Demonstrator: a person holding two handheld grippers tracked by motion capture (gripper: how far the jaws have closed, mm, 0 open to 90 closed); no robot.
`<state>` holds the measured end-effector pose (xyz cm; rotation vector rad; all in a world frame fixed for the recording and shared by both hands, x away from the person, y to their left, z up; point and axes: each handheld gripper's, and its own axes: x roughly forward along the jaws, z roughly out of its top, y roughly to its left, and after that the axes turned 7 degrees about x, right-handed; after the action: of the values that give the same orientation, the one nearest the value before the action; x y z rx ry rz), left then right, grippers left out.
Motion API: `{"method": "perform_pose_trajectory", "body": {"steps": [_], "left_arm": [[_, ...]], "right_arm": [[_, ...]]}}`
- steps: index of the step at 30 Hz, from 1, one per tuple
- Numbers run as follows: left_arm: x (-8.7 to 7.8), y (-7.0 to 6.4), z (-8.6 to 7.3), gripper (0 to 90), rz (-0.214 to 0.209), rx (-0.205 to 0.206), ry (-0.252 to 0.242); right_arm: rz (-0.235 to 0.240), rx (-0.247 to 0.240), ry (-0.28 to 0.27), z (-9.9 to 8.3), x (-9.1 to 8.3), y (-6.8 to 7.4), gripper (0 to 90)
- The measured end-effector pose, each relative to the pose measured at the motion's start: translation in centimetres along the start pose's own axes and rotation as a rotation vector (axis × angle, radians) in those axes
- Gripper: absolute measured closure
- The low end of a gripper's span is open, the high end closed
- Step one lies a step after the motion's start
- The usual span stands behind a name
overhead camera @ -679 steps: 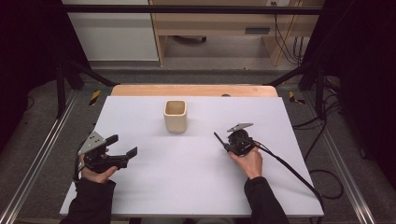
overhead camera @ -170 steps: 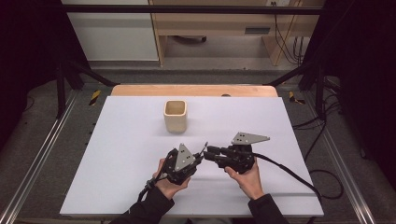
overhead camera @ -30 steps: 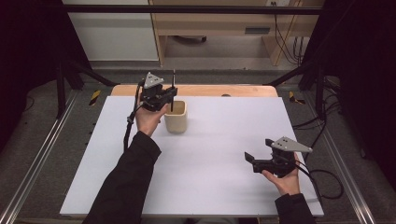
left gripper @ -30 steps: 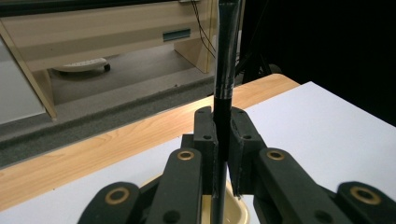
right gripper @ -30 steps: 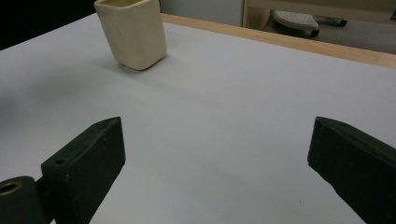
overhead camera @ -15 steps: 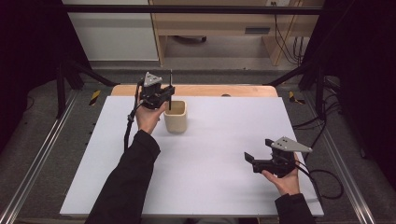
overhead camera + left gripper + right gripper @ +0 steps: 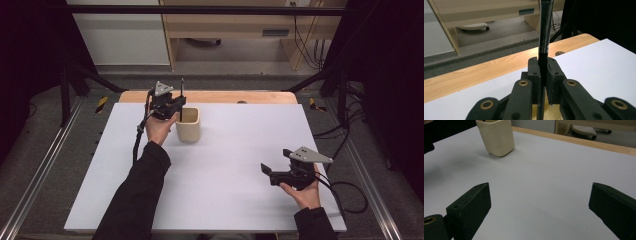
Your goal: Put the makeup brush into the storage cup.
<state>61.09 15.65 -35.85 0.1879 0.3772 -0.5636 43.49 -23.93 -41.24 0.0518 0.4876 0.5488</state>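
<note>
We see the left claw (image 7: 176, 104) at the far side of the white counter (image 7: 240, 150), raised over the near-left rim of a cream square cup (image 7: 188, 125). Its jaws are clamped tight on a slim black pen (image 7: 182, 100), which stands upright between them; the pen's lower end dips into the mouth of the cup, while its upper end rises above the claw. In the left gripper view the pen (image 7: 544, 45) runs straight up between the closed jaws of the left claw (image 7: 543, 75), with the cream inside of the cup showing below them.

The right claw (image 7: 267, 172) sits well apart from the cup, near the front right part of the counter, resting in an upturned hand (image 7: 302, 192). In the right gripper view its jaws are spread wide with nothing between them but bare counter, and the cup (image 7: 496, 136) stands farther off at upper left.
</note>
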Motion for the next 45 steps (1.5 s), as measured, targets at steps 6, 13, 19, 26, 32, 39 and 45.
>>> {"method": "perform_pose_trajectory", "body": {"steps": [6, 13, 19, 26, 32, 39, 45], "left_arm": [[0.3, -0.2, -0.5, 83.1, -0.005, 0.001, 0.003], [0.7, -0.4, -1.5, 83.1, -0.01, 0.004, 0.016], [1.1, -0.8, -2.2, 83.1, -0.013, 0.007, 0.024], [1.3, -0.9, -3.0, 83.1, -0.016, 0.011, 0.038], [1.6, -1.1, -3.7, 83.0, -0.02, 0.014, 0.05], [1.1, -1.2, -3.7, 78.6, -0.025, 0.018, 0.05], [0.0, -1.1, -3.5, 73.3, -0.021, 0.017, 0.03]], "right_arm": [[0.001, -0.001, 0.0, 0.0, 0.0, 0.0, 4.8], [0.002, -0.001, 0.004, 0.0, 0.1, 0.0, 4.9], [0.005, -0.003, 0.004, -0.1, 0.1, 0.1, 4.9], [0.006, -0.005, 0.005, -0.1, 0.1, 0.1, 5.0], [0.004, -0.006, 0.006, -0.1, 0.2, 0.1, 5.1], [0.004, -0.005, 0.007, -0.1, 0.2, 0.2, 5.0], [0.007, -0.005, 0.008, -0.1, 0.2, 0.2, 5.0]]}}
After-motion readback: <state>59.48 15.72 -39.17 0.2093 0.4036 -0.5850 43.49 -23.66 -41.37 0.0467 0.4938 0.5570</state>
